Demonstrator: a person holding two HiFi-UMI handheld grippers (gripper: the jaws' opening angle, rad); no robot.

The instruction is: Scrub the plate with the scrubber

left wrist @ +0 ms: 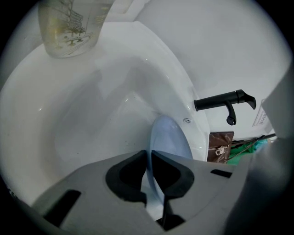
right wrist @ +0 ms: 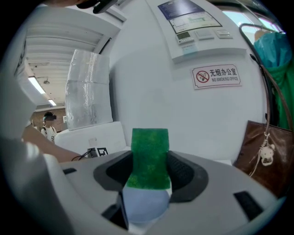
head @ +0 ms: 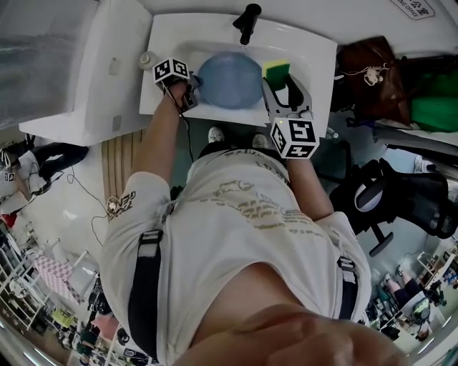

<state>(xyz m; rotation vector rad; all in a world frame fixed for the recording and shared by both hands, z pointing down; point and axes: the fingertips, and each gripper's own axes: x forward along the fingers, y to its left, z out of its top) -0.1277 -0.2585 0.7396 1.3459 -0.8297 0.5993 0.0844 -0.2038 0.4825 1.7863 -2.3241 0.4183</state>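
White sink (head: 315,50), black tap (head: 248,21) at the back. Left gripper (head: 190,87) is clamped on the plate (head: 229,78) at its left rim. Plate is held over the basin, face toward the head camera. Right gripper (head: 280,84) pinches the scrubber (head: 275,70), green end sticking out past the jaws, just beside the plate's right rim; contact unclear. Likely next move: scrubber goes left onto the plate face. Right hand travels, left only braces.

Smooth, faintly glossy pale-blue plate (head: 227,80), scrubber (right wrist: 149,158) with rough green fibrous face, smooth glossy white sink (left wrist: 92,105), matt black tap (left wrist: 225,101), brown leather-look bag (right wrist: 259,151) with slight sheen
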